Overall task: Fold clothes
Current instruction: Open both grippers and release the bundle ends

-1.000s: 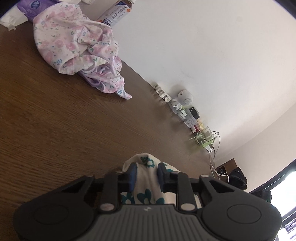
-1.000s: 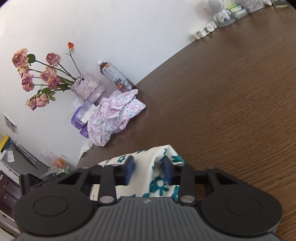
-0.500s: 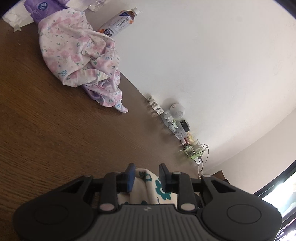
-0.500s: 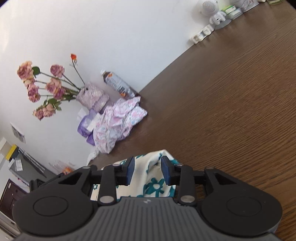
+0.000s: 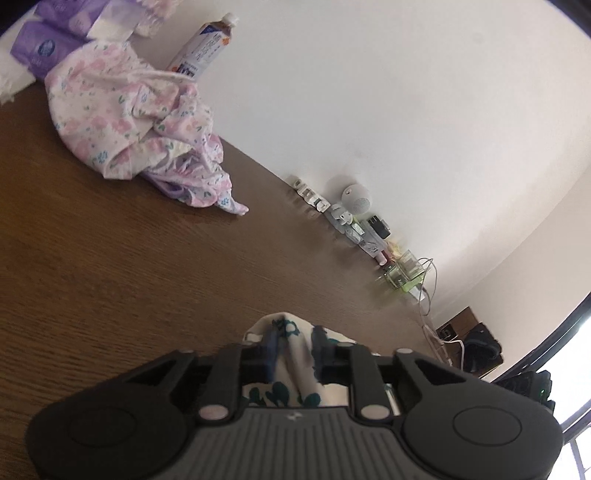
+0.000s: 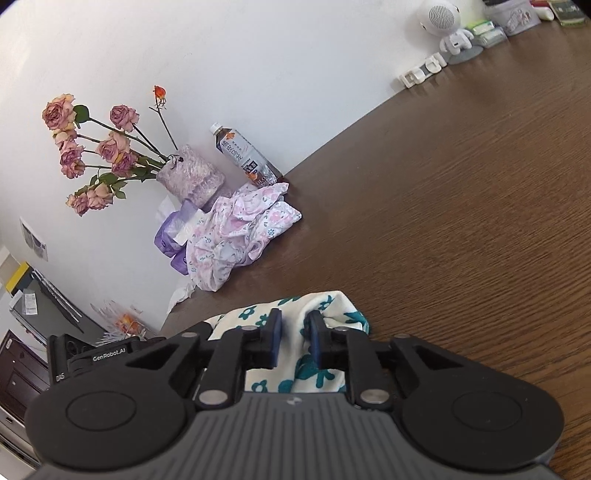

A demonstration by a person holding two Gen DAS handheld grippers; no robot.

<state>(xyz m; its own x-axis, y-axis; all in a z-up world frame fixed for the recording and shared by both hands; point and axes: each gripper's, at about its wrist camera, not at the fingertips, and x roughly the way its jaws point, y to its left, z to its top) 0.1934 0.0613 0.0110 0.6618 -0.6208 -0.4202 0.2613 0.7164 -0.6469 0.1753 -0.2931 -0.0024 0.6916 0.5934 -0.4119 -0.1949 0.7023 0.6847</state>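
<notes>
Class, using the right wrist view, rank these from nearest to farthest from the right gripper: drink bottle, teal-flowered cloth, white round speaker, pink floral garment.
1. Teal-flowered cloth, between the jaws.
2. Pink floral garment, left of centre.
3. Drink bottle, behind the garment, by the wall.
4. White round speaker, far upper right.

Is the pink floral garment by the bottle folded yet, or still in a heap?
Still in a heap: the pink floral garment lies crumpled with loose bunched folds beside the bottle, untouched by either tongs.

"GenRobot.AI" stands in white letters on a black device (image 6: 96, 355) at about eight o'clock in the right wrist view. The bottle (image 6: 246, 156) near eleven o'clock carries large dark characters on its white label, probably East Asian script, too small to read; the left wrist view shows them blurred.
</notes>
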